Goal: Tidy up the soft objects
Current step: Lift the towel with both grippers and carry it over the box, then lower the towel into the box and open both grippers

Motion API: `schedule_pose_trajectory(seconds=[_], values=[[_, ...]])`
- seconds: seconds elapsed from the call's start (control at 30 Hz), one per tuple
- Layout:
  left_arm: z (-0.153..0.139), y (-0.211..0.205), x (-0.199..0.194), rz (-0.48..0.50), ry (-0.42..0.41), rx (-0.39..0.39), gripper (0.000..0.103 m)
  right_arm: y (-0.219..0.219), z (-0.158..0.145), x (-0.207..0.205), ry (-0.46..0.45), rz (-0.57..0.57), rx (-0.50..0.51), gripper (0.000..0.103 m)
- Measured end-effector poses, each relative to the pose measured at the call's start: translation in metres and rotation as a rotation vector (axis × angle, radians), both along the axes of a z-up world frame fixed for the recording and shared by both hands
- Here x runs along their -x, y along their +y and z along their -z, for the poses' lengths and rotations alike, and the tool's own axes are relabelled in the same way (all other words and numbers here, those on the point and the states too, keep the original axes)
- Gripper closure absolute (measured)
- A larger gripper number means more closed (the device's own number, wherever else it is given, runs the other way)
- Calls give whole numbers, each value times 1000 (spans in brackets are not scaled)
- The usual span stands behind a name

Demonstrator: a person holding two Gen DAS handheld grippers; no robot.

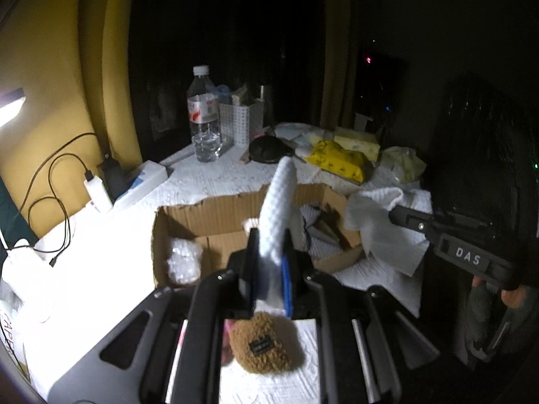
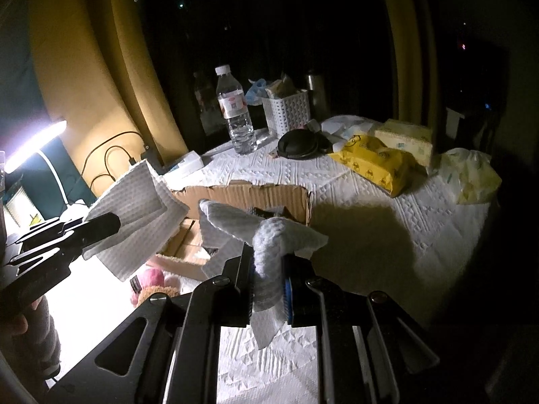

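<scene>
My left gripper (image 1: 269, 256) is shut on a folded white waffle cloth (image 1: 278, 208) that stands up edge-on above an open cardboard box (image 1: 215, 208); in the right wrist view this cloth (image 2: 134, 208) hangs flat at the left. My right gripper (image 2: 267, 269) is shut on a second white cloth (image 2: 256, 232), crumpled, beside the box (image 2: 242, 195); it also shows in the left wrist view (image 1: 377, 222). A brown plush toy (image 1: 262, 343) lies on the table under my left gripper. A pink plush (image 2: 151, 279) lies near it.
The table (image 2: 370, 208) has a white textured cover. At the back stand a water bottle (image 1: 203, 114), a white perforated basket (image 1: 241, 121), a black round pouch (image 1: 267, 148), a yellow wipes pack (image 1: 337, 160) and tissue packs (image 2: 404, 138). A charger with cables (image 1: 96, 188) lies left.
</scene>
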State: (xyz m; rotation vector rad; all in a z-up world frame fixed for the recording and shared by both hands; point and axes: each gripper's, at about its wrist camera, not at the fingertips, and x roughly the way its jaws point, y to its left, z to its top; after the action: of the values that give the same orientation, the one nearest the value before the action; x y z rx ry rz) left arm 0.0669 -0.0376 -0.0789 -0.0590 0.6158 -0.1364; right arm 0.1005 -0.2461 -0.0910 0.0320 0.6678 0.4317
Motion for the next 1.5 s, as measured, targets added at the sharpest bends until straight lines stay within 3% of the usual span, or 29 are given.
schedule_pose_trajectory(seconds=[0.27,0.57,1.2,1.3,1.43,1.5], values=[[3,7,-24,-32,-1,2,92,-4,-4,-19,-9,4,-8,88],[26,14,-54,-72,41,-1,92,-2,3,-42,0,-3,-23,88],[86,4,-102,-75,210,-27,90,24,57,-94,103,-66,-15,88],[94,2,-106,-69,244,-24,90,26,62,-94,111,-62,-4,82],[98,-1,-107,-54,268,-18,88,25,55,-88,78,-76,-11,55],[97,-2,-107,-48,271,-14,84,20,49,-85,58,-55,-16,52]])
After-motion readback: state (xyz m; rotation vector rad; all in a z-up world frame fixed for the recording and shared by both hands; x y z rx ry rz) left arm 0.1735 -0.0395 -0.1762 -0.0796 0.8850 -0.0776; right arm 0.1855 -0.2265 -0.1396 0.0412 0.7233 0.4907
